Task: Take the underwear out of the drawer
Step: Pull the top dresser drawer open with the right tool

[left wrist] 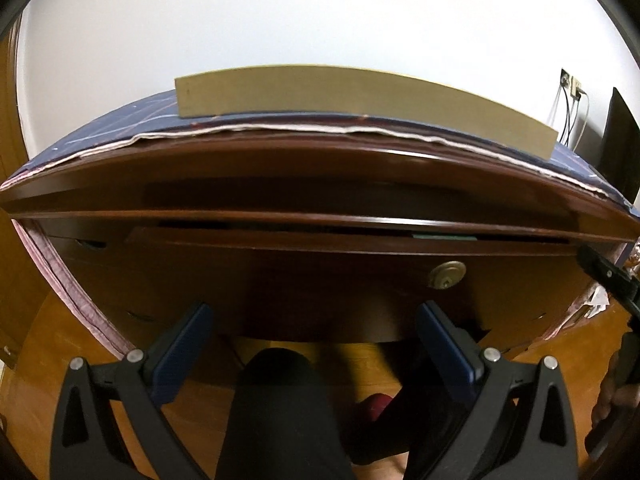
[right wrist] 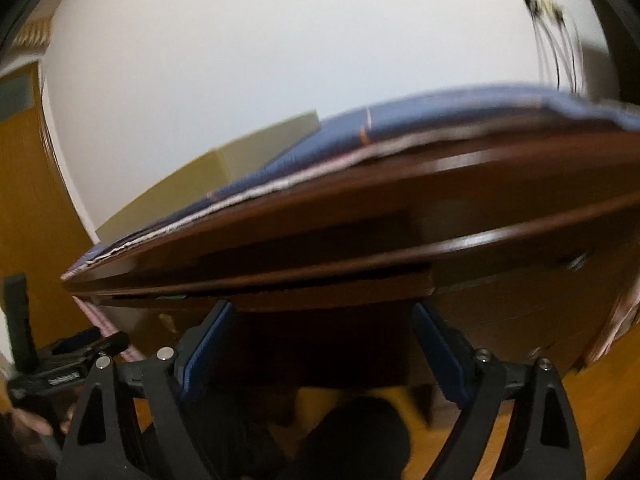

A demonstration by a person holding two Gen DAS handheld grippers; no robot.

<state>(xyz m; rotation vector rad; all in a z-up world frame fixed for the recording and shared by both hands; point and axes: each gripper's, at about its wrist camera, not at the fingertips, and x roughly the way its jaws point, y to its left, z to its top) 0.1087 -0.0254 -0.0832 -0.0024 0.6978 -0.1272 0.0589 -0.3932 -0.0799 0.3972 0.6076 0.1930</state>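
A dark brown wooden drawer front [left wrist: 304,280] with a round brass lock [left wrist: 446,274] sits under the desk top, its top edge a narrow gap below the desk rail. A sliver of green [left wrist: 444,237] shows in that gap; no underwear is visible. My left gripper [left wrist: 314,320] is open and empty, just in front of the drawer's lower edge. In the right wrist view the drawer [right wrist: 328,320] is blurred; my right gripper [right wrist: 322,316] is open and empty, its fingertips at the drawer front. The right gripper also shows at the left wrist view's right edge [left wrist: 608,276].
The desk top carries a blue patterned cloth [left wrist: 100,136] and a long tan box [left wrist: 360,100]. Below is an orange wooden floor [left wrist: 48,360] and the person's dark-clothed knee [left wrist: 280,400]. Wall sockets with cables [left wrist: 570,92] and a dark monitor [left wrist: 622,140] are at the right.
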